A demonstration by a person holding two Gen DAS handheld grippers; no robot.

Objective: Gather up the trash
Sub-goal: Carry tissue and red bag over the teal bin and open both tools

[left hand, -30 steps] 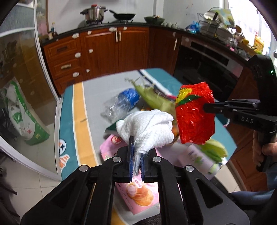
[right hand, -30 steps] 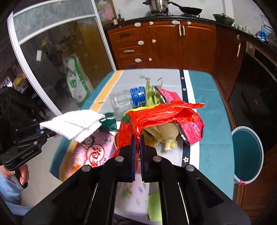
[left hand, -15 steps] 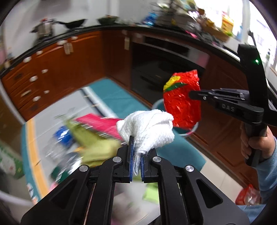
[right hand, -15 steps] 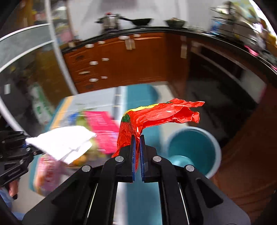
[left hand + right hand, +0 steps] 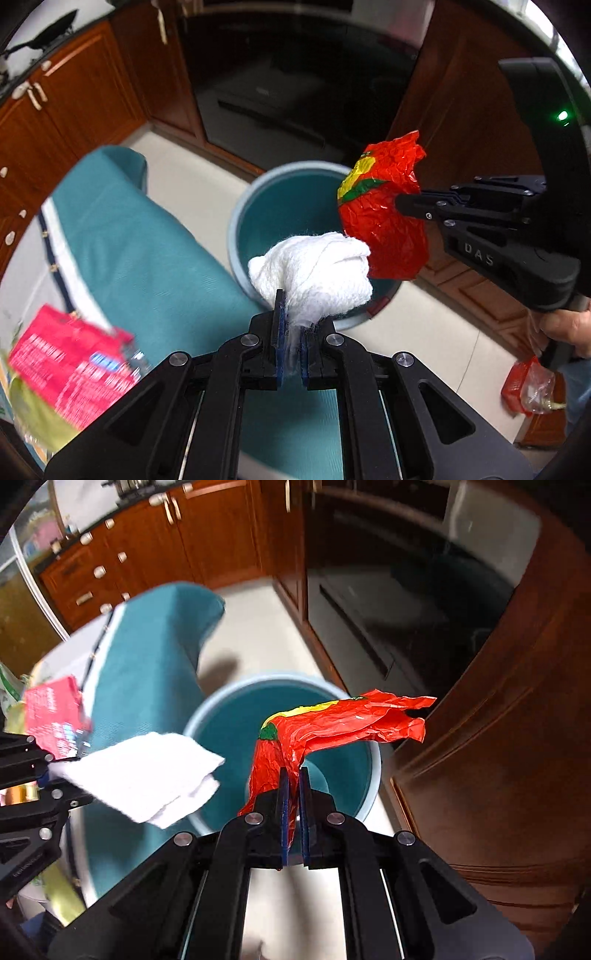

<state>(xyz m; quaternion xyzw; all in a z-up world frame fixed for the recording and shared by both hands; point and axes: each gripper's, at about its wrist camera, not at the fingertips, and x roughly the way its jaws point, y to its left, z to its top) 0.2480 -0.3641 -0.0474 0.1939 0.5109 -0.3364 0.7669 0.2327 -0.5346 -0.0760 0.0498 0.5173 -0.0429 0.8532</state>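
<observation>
Claws (image 5: 291,325) (image 5: 293,786) clamp tissue (image 5: 314,269), wrapper (image 5: 332,723) over bin (image 5: 229,701); tablecloth (image 5: 140,251) beside.

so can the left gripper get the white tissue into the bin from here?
Probably yes. The left gripper, shut on the white tissue, hangs over the open bin. Only the right gripper's red wrapper is close beside it.

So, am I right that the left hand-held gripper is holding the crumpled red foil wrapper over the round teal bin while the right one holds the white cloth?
Not quite: they are swapped. The left hand-held gripper clamps the white cloth and the right hand-held gripper the crumpled red foil wrapper, both over the round teal bin, as each wrist view shows.
</observation>
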